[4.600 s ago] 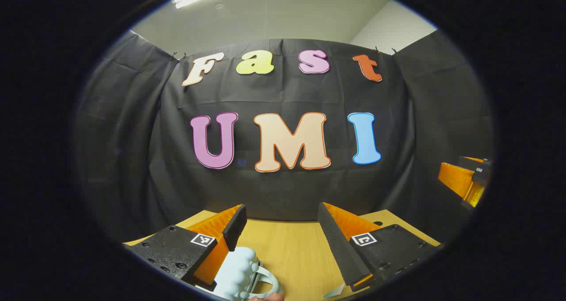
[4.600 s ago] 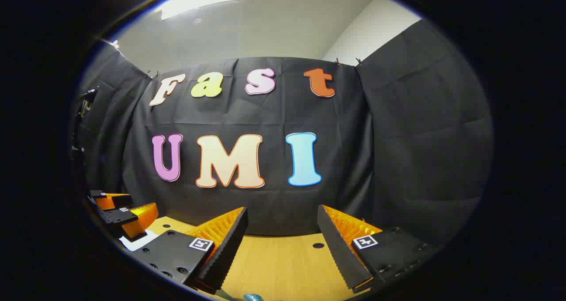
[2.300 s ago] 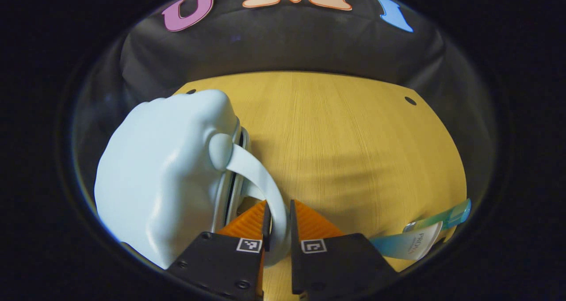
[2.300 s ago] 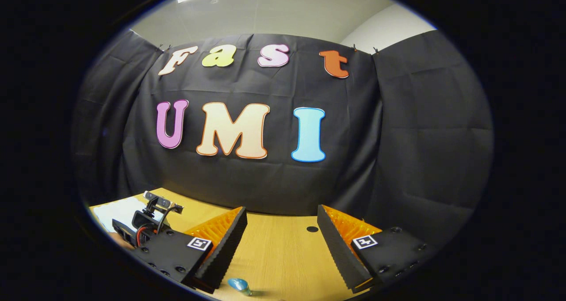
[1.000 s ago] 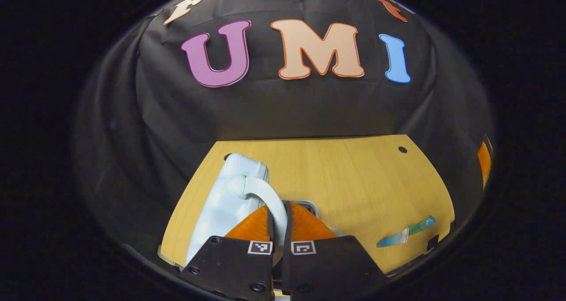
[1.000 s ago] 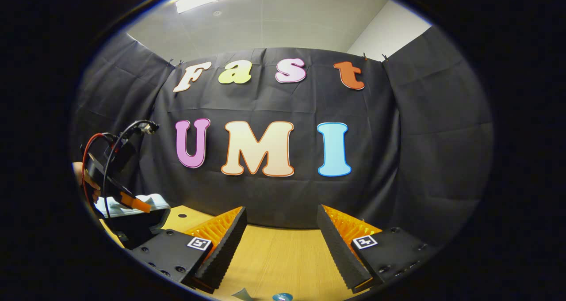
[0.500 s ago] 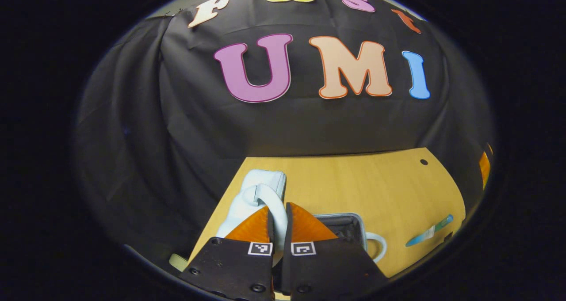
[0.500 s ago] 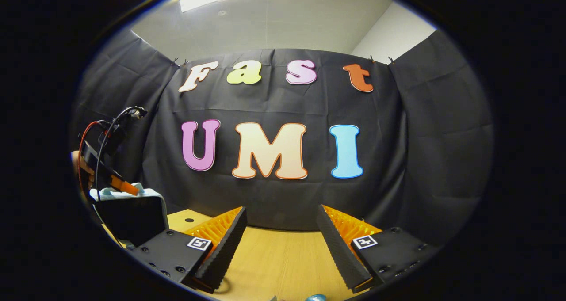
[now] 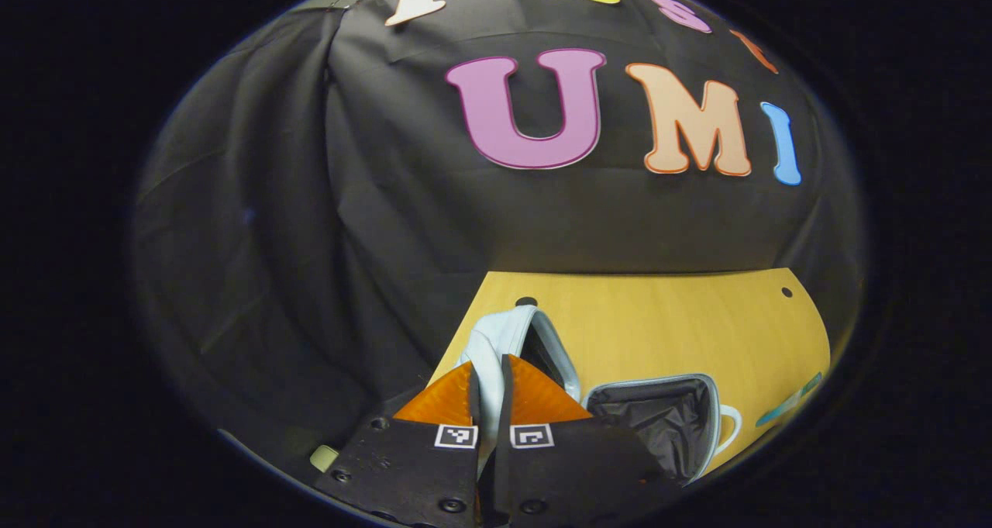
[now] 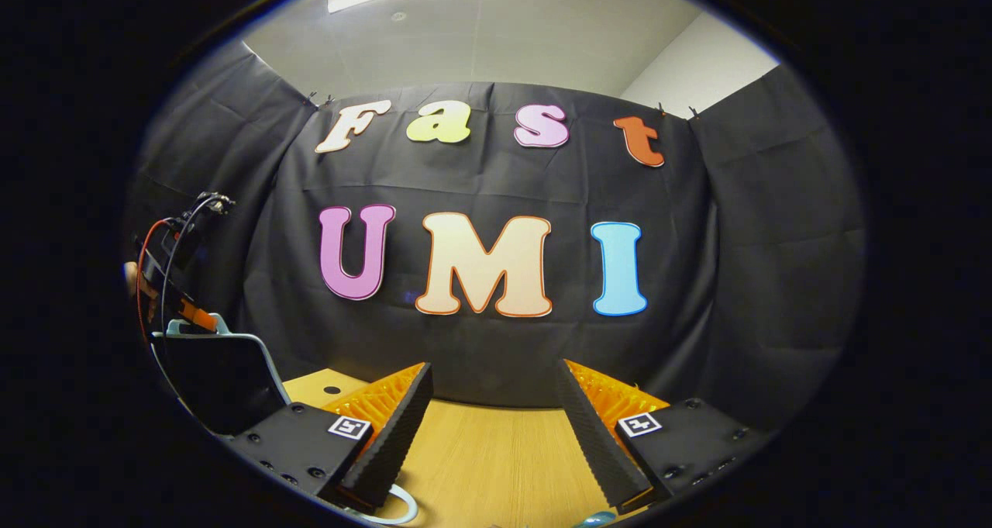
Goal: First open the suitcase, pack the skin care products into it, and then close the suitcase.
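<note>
In the left gripper view my left gripper [image 9: 488, 367] is shut on the pale blue handle [image 9: 484, 357] of the suitcase lid [image 9: 535, 340], which stands raised. Beside it the suitcase's lower half [image 9: 659, 423] lies open on the table, showing black lining. A teal skin care tube [image 9: 790, 400] lies at the table's right edge. In the right gripper view my right gripper [image 10: 492, 427] hangs open above the table with nothing between its fingers. There the raised lid [image 10: 221, 377] shows its dark inside at far left, with the left gripper [image 10: 182, 299] on top of it.
The wooden table [image 9: 666, 319] ends at the black cloth wall behind. A small pale green object [image 9: 324, 457] sits low at the left. In the right gripper view a pale handle loop [image 10: 391, 509] and a blue cap [image 10: 593, 519] show at the bottom edge.
My left gripper closed on the lid handle and swung the lid up and over to the left, baring the black-lined lower half. The right gripper stayed open and barely moved.
</note>
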### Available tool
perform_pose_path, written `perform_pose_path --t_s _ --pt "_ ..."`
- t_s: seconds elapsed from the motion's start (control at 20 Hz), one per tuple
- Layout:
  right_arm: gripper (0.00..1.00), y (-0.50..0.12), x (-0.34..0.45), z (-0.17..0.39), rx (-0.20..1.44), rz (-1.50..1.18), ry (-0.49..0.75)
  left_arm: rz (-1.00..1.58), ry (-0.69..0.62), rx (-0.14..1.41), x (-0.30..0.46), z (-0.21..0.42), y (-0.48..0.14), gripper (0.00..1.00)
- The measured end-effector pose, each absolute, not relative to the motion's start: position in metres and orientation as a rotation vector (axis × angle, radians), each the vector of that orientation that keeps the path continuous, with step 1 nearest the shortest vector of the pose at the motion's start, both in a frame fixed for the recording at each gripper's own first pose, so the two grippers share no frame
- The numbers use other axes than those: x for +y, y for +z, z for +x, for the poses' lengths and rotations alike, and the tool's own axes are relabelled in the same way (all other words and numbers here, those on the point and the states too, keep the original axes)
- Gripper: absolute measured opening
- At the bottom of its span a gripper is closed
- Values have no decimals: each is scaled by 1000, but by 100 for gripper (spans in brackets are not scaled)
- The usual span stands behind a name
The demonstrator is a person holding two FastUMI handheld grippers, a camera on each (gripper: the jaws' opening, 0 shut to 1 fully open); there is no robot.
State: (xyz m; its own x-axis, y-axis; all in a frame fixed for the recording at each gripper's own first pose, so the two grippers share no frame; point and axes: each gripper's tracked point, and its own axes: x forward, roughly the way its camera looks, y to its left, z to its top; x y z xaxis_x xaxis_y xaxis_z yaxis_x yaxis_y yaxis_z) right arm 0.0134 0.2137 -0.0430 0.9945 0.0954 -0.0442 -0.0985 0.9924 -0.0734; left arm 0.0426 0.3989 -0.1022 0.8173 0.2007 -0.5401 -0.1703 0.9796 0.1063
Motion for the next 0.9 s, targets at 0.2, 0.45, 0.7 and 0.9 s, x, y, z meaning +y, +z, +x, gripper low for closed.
perform_pose_path --t_s 0.2,0.45,0.7,0.9 --pt "100 -43 232 17 42 -101 97 44 249 621 450 44 -134 1" --pt "99 -50 252 20 59 -124 101 4 334 673 513 42 -184 0" --pt "99 -56 263 19 78 -150 110 -78 380 774 544 43 -259 0" --pt "98 -61 259 18 96 -165 103 -120 422 818 549 40 -288 0"
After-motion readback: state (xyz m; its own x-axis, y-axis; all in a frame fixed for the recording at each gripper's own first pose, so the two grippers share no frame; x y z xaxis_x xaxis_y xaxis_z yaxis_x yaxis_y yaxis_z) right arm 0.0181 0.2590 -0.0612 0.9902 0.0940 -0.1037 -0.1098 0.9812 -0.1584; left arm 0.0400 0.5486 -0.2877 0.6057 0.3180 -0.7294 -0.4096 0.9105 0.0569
